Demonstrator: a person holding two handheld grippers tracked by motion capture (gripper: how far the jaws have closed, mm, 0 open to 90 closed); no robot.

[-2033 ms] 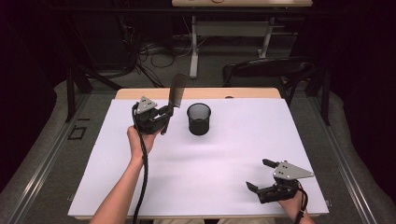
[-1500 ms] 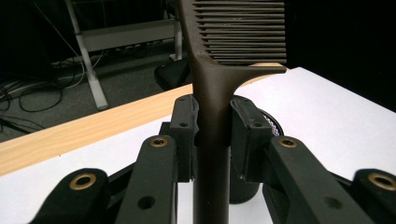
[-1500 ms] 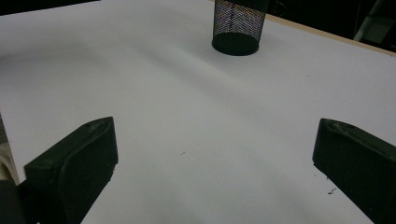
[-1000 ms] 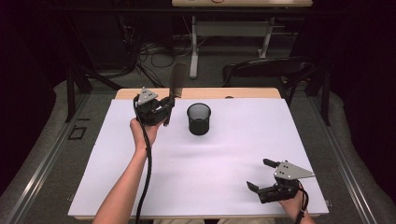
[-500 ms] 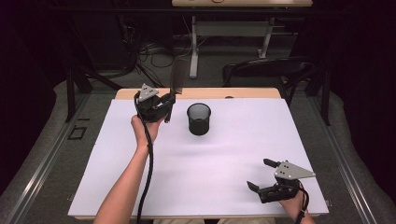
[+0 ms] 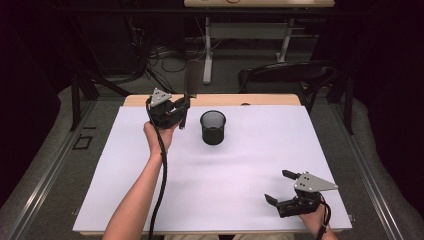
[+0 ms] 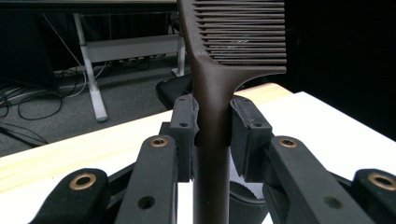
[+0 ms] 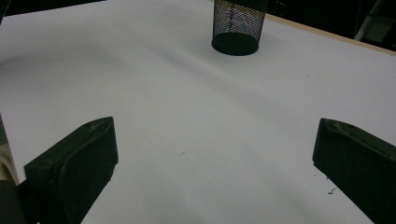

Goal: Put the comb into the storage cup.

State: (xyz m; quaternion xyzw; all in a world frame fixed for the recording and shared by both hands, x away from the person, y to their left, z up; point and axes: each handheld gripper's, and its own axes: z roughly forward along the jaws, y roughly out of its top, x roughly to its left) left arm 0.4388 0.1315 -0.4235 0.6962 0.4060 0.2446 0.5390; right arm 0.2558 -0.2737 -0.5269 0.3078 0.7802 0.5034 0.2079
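My left gripper [image 6: 181,111] is raised over the far left of the white table [image 6: 235,190], shut on the handle of a dark brown comb [image 6: 192,80] that stands upright, teeth end up. In the left gripper view the comb [image 7: 212,88] is clamped between the two pads, my left gripper [image 7: 212,123] tight on it. A black mesh cup [image 6: 213,127] stands just right of this gripper; its rim shows below the jaws as the mesh cup [image 7: 243,198]. My right gripper [image 6: 279,187] rests at the near right, open and holding nothing. Far ahead of it stands the mesh cup [image 8: 238,25].
A wooden strip [image 6: 260,99] runs along the table's far edge. Beyond it are a dark chair [image 6: 285,75], desk legs [image 6: 207,50] and floor cables [image 6: 165,52]. Metal rails [image 6: 45,170] flank the table.
The left gripper has carried the comb slightly up and toward the far edge, turning it more upright. The right gripper has stayed where it was.
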